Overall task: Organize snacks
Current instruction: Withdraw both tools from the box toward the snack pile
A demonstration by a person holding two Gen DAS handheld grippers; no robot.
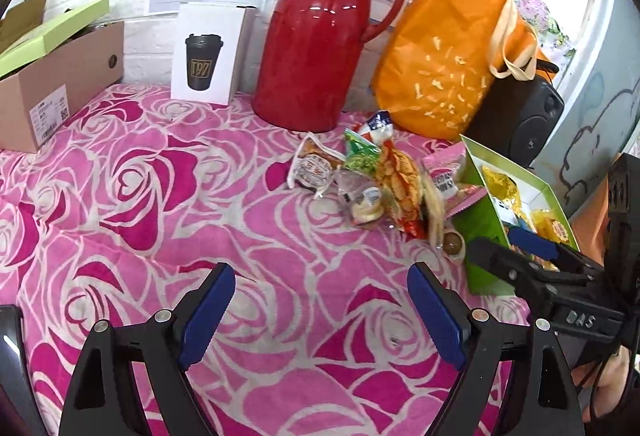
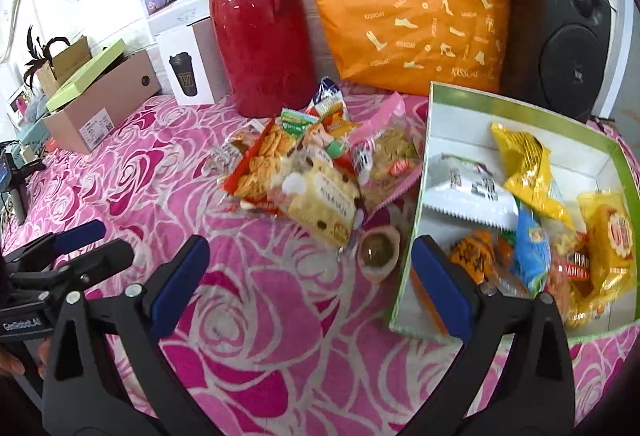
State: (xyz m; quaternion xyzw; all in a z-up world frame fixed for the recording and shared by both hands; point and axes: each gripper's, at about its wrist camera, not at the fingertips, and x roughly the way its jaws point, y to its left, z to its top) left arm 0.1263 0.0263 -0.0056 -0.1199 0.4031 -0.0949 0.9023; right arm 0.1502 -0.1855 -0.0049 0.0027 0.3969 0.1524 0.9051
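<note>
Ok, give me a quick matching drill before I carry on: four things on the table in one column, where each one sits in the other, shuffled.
Things:
1. yellow packet
2. biscuit packet
3. red jug
4. speaker

Places:
A. behind the green tray
B. inside the green tray
C. in the loose pile on the pink cloth
D. left of the orange bag, at the back

Pairs: 1-B, 2-C, 3-D, 4-A

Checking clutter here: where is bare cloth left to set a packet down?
Free: the rose cloth between cardboard box and snack pile, and ahead of both open grippers. Crowded: around the pile, red jug and green tray.
</note>
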